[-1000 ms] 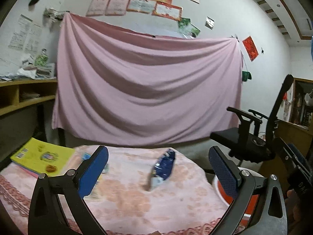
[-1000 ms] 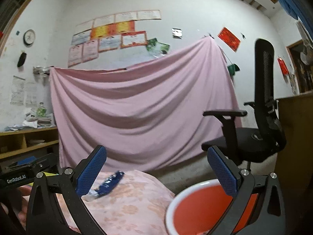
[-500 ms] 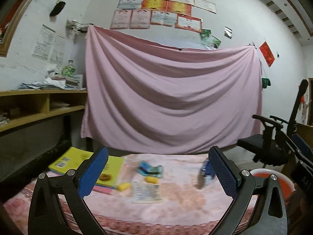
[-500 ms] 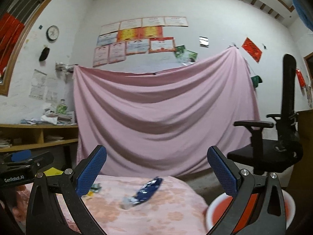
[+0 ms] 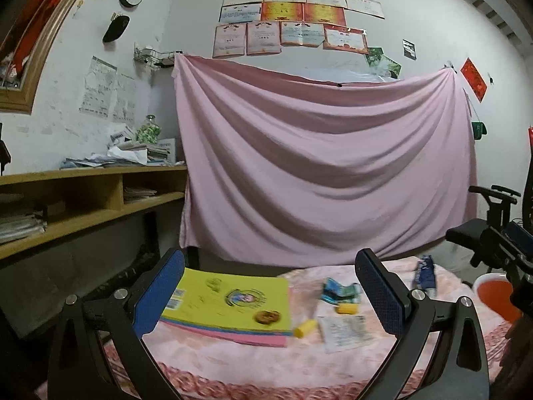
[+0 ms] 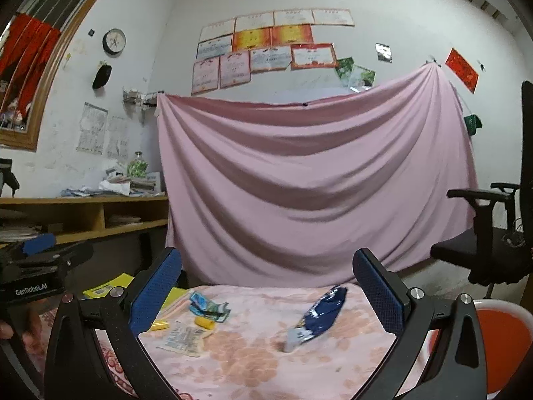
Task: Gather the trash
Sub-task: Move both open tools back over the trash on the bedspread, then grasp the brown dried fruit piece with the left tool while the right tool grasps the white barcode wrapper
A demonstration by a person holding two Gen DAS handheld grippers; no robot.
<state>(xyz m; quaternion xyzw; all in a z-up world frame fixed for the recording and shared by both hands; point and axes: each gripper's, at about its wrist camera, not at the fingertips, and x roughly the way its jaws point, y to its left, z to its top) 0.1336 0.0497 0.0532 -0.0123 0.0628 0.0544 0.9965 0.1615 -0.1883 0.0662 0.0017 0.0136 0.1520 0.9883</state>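
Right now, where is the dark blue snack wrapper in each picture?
Left wrist view: the dark blue wrapper lies far right on the table, just beyond the right jaw.
Right wrist view: the wrapper lies right of centre, between the jaws.
Shared landmark: the orange bin to its right.

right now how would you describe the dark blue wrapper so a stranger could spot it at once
On the pink floral table cover, look toward the side nearest the red bin. The dark blue wrapper lies there alone, long and crumpled with a silvery torn end, apart from the small teal packet and yellow pieces.
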